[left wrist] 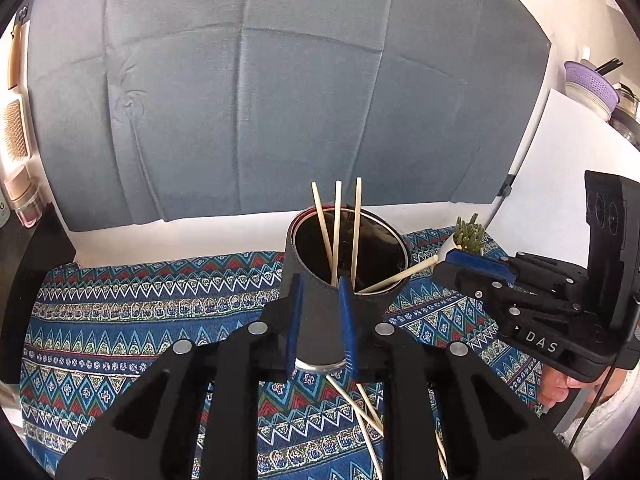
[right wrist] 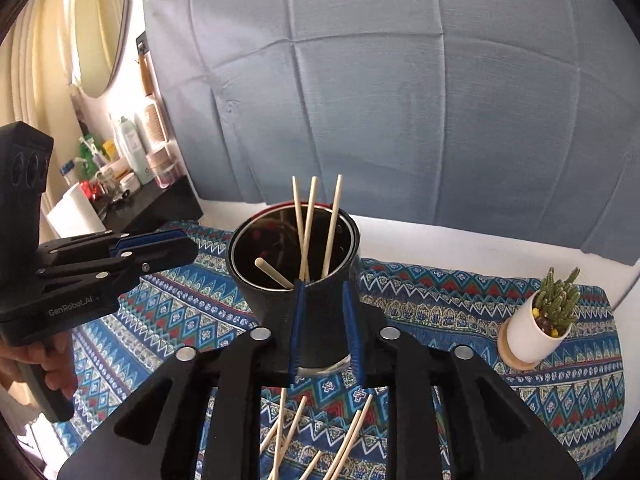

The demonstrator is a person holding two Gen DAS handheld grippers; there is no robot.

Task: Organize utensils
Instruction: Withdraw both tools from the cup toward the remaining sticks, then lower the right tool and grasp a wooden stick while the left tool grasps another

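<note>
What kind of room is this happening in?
Probably a home, perhaps a bedroom or dressing corner set up for recording. A patterned cloth covers the table, a round mirror hangs on the wall, and toiletry bottles crowd a dark side shelf.

Black grippers (left wrist: 320,320), blue-padded jaws (silver screws, "DAS" lettering).

Grey-blue creased cloth (right wrist: 400,92) hung against a white wall. Left of the cloth, a round mirror (right wrist: 102,24), cream curtain (right wrist: 36,60), dark shelf (right wrist: 156,204) crowded with bottles. Daylight from that side.
</note>
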